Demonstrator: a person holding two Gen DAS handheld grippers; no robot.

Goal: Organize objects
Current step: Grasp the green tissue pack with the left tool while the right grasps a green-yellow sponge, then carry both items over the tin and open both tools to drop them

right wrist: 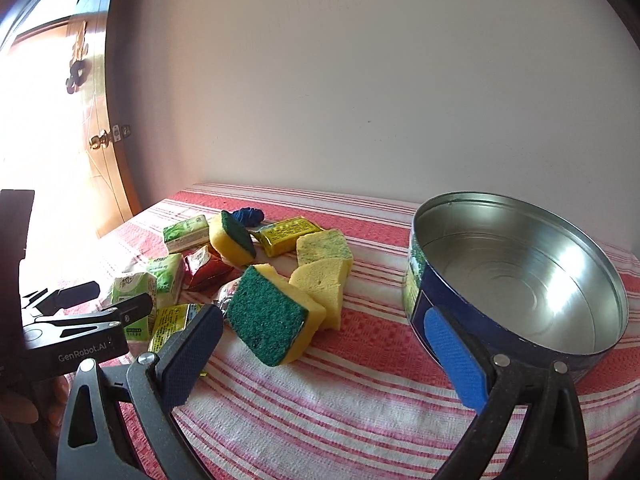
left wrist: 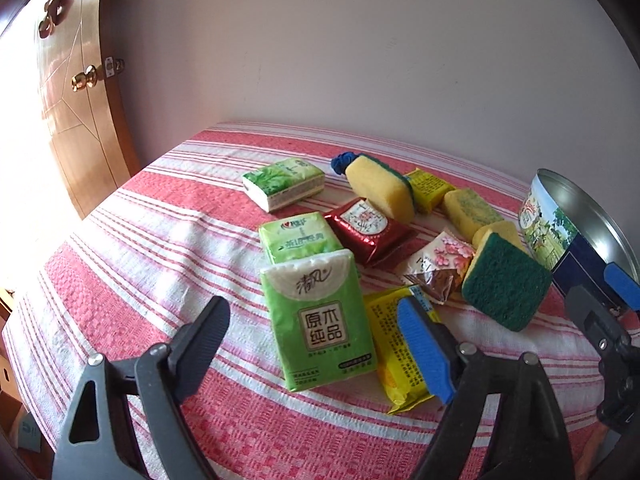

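Tools (left wrist: 320,344) above striped cloth (left wrist: 160,240), door (left wrist: 80,120) leftward.

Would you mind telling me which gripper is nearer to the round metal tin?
The right gripper: its blue-padded finger sits right against the tin wall. The left gripper hovers open over the green tissue pack, with sponges between it and the tin.

Bare striped cloth (right wrist: 320,408) between the right gripper's (right wrist: 324,356) spread fingers, green-faced sponge (right wrist: 268,320) just ahead-left, round tin (right wrist: 520,276) crowding its right finger, tissue pack (left wrist: 320,320) and yellow packet (left wrist: 396,348) between the left gripper's (left wrist: 320,336) fingers
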